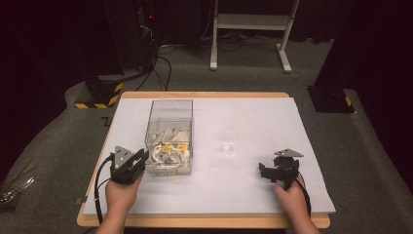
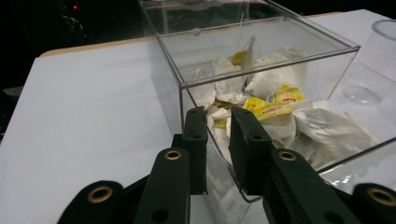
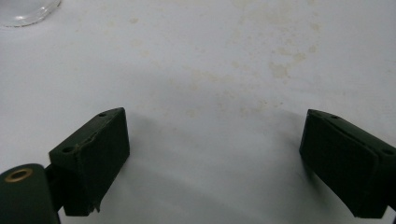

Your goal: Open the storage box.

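Left gripper is clamped on the near wall of the clear acrylic box, sitting at 9 o'clock from the glass. Teabags inside look light and floppy; the thin wall's probably slippery. Right gripper hangs wide apart, holding nothing.

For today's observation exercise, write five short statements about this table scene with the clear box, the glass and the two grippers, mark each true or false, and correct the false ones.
1. The clear box holds tea bags. True.
2. The left gripper grips the box's wall. True.
3. The right gripper is shut on the glass. False: its jaws stand wide open over bare white table cover.
4. The glass stands inside the box. False: it stands on the cover, to the box's right.
5. The glass is full of tea. False: it looks empty.
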`<state>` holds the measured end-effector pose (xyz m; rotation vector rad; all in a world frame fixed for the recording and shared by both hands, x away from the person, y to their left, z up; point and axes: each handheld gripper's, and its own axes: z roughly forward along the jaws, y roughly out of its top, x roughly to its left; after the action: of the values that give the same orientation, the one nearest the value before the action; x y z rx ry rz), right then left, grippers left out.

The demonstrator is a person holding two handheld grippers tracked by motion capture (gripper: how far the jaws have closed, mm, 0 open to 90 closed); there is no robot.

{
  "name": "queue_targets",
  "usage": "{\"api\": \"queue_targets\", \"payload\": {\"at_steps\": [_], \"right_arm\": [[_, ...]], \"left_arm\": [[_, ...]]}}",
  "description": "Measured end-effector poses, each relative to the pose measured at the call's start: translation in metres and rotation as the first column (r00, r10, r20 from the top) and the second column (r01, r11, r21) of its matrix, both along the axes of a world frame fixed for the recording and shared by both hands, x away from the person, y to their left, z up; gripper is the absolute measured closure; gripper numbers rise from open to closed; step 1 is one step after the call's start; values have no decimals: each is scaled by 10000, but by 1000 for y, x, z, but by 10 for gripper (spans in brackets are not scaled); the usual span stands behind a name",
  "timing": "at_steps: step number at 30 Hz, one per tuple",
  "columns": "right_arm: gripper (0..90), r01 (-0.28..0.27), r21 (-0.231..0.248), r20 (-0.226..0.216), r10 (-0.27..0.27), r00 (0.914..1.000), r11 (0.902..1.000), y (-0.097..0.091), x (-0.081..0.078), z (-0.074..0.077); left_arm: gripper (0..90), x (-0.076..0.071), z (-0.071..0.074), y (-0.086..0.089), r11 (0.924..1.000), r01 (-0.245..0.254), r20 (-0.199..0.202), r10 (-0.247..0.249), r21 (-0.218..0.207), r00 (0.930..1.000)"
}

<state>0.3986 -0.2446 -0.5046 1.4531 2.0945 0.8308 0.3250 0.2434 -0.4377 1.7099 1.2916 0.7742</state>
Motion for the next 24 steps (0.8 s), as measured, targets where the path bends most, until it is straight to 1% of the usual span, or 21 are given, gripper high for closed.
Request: {"api": "queue_targets", "payload": {"at_steps": [1, 2, 4, 11, 13, 17, 19, 21, 24], "right_arm": [[84, -2, 1, 2, 2, 10000, 10000, 0, 0, 0], [84, -2, 2, 1, 2, 10000, 10000, 0, 0, 0], [84, -3, 6, -2, 3, 10000, 10000, 0, 0, 0], [84, -4, -4, 5, 4, 10000, 10000, 0, 0, 0], [84, -3, -3, 4, 3, 10000, 10000, 0, 0, 0], [84, -4, -4, 3, 4, 10000, 10000, 0, 0, 0], [84, -4, -3, 4, 4, 10000, 10000, 0, 0, 0], [84, -3, -1, 2, 3, 10000, 10000, 0, 0, 0], [84, -2, 0, 3, 2, 10000, 10000, 0, 0, 0]], "left_arm": [[758, 1, -2, 0, 10000, -13, -45, 13, 46, 10000], [735, 2, -3, 0, 10000, -2, -61, 3, 45, 10000], [728, 3, -7, -1, 10000, 83, -103, -83, -10, 9999], [730, 7, -10, -3, 10000, -64, -152, 64, -9, 9999], [728, 9, -10, -4, 9999, -103, -222, 101, -102, 9997], [726, 11, -13, -4, 9999, -150, -318, 148, -43, 9994], [730, 12, -14, -4, 9998, -177, -385, 174, -88, 9991], [753, 11, -14, -4, 9997, -203, -380, 198, -125, 9991], [773, 10, -14, -4, 9996, -278, -308, 277, -8, 9991]]}}
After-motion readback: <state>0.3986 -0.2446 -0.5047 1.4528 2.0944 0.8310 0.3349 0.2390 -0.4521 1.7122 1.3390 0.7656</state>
